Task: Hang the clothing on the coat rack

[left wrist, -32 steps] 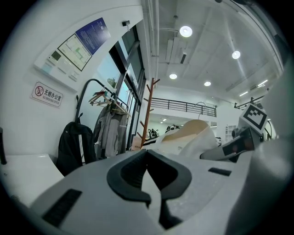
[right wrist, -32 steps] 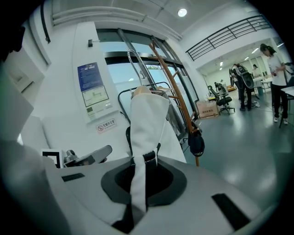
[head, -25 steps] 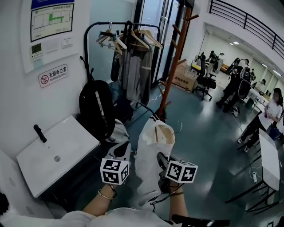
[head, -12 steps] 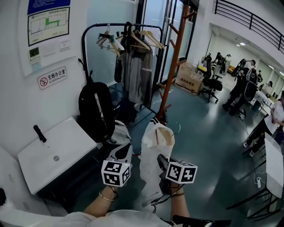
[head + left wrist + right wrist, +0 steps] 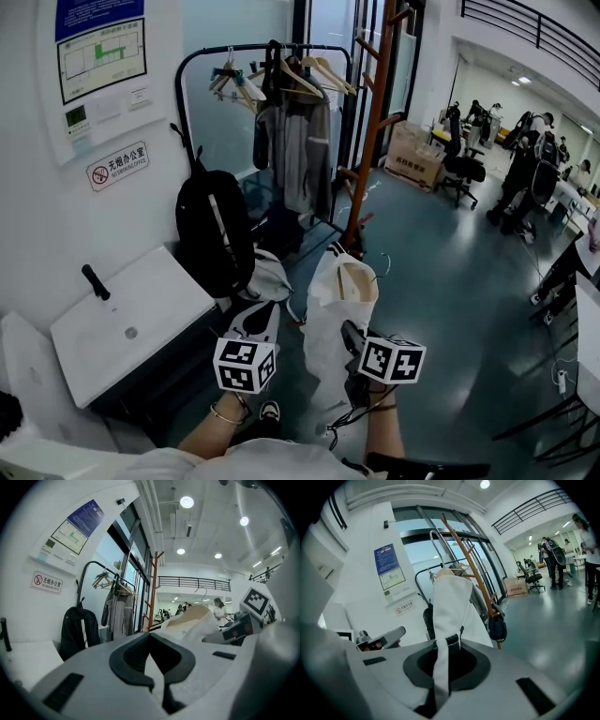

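garment rail (image 5: 272, 52): black tube frame at the far wall, carrying grey clothes (image 5: 295, 150) and spare hangers; well ahead of both tools.
coat rack (image 5: 373, 112): tall red-brown wooden pole with slanted pegs, standing upright just right of the garment rail. It lies ahead of and above the carried garment, a little to the right, so the right hand is the nearer one.
backpack (image 5: 214, 230): black, by the rail's left post, to the left of the garment.
white garment (image 5: 330, 319): held in the air between the person and the coat rack, not yet hung. Its long axis is vertical. The cloth is pale and limp, with the shoulders spread over a hanger and the body drooping towards the tools.
hanger (image 5: 354, 279): pale wood, showing in the neck opening.
hook (image 5: 432, 538): thin metal, at the top, free and touching nothing.
right tool (image 5: 440, 677): closed on a narrow white strip of the garment, which runs up from the jaws towards the hanger.
left tool (image 5: 157, 677): jaws together, with a pale sliver pinched between them, probably cloth of the same garment.
next move, as a judgement: raise and carry it forward-right until the hook clears a peg.
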